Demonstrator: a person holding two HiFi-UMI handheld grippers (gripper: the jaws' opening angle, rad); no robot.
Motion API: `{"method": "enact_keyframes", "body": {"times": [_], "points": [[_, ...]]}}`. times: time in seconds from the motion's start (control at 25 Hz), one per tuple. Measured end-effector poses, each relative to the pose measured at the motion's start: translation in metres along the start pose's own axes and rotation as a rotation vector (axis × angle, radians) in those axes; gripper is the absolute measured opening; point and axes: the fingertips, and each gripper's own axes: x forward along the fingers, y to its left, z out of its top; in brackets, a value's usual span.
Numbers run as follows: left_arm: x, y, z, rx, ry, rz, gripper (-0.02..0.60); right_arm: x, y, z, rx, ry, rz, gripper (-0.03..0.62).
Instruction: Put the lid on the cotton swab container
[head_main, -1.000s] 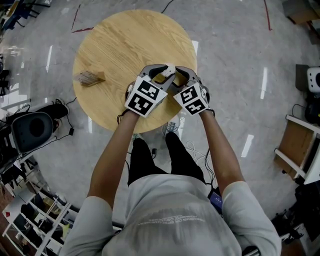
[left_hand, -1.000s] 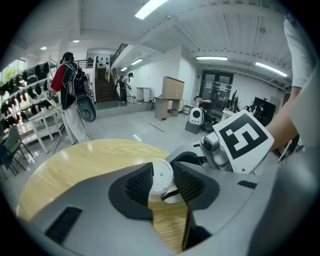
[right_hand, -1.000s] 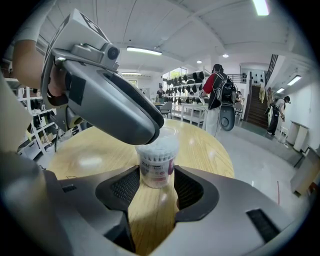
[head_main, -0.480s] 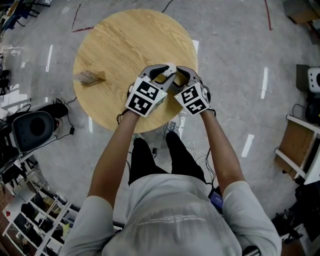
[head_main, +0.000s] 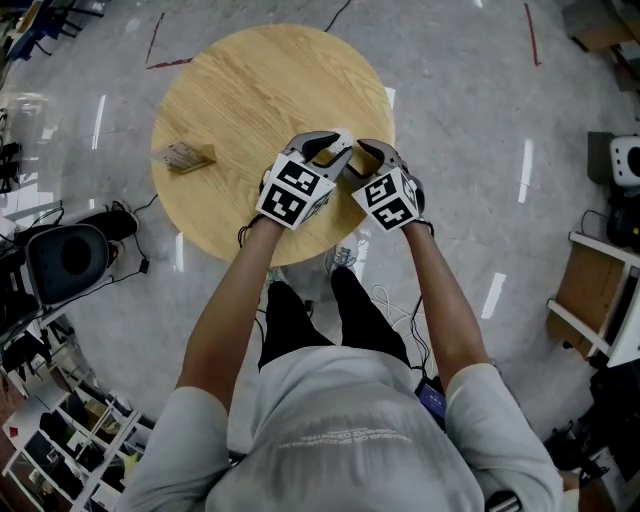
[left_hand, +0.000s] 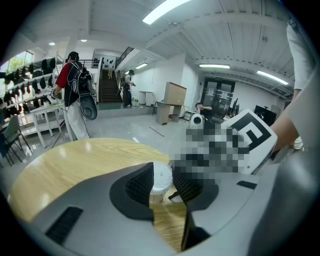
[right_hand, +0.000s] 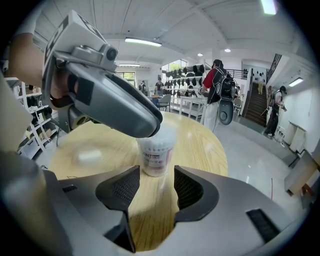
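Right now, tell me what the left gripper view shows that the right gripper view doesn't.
Only left: the white lid pinched between the left claw's jaws, which have just been closing. Only right: the container's printed label, beyond the open, empty right claw. Both: the round wooden table.

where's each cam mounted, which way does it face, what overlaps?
Head view: on the person's head, steeply down at the round table; shows arms, torso, legs, left gripper, right gripper.
Left gripper view: on that gripper, along its jaws, which have just been closing, white lid between them; right gripper's marker cube and a forearm at right.
Right gripper view: on that gripper, along its open jaws at the cotton swab container; left gripper covers its top.
Shared: both gripper views show the container and the other gripper.
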Motion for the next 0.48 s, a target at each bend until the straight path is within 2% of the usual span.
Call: {"method": "enact_keyframes", "body": {"times": [0.12, 0.2, 0.32, 0.44, 0.48], "points": [[-0.013, 0.005, 0.007, 0.013, -0.012, 0.036, 0.141, -0.023, -0.004, 0.0, 0.055, -0.008, 0.009, 0.23], [-0.027, 0.005, 0.014, 0.02, -0.039, 0.042, 0.141, -0.042, -0.009, 0.003, 0.101, -0.015, -0.019, 0.206], [-0.052, 0.006, 0.014, -0.012, -0.042, 0.023, 0.131, -0.078, -0.014, 0.02, 0.129, -0.048, -0.084, 0.166], [-0.083, 0.013, 0.023, -0.085, -0.05, 0.025, 0.04, -0.122, -0.02, 0.044, 0.141, -0.097, -0.172, 0.077], [-0.096, 0.017, 0.029, -0.105, -0.064, 0.033, 0.033, -0.137, -0.021, 0.052, 0.142, -0.104, -0.21, 0.053]]}}
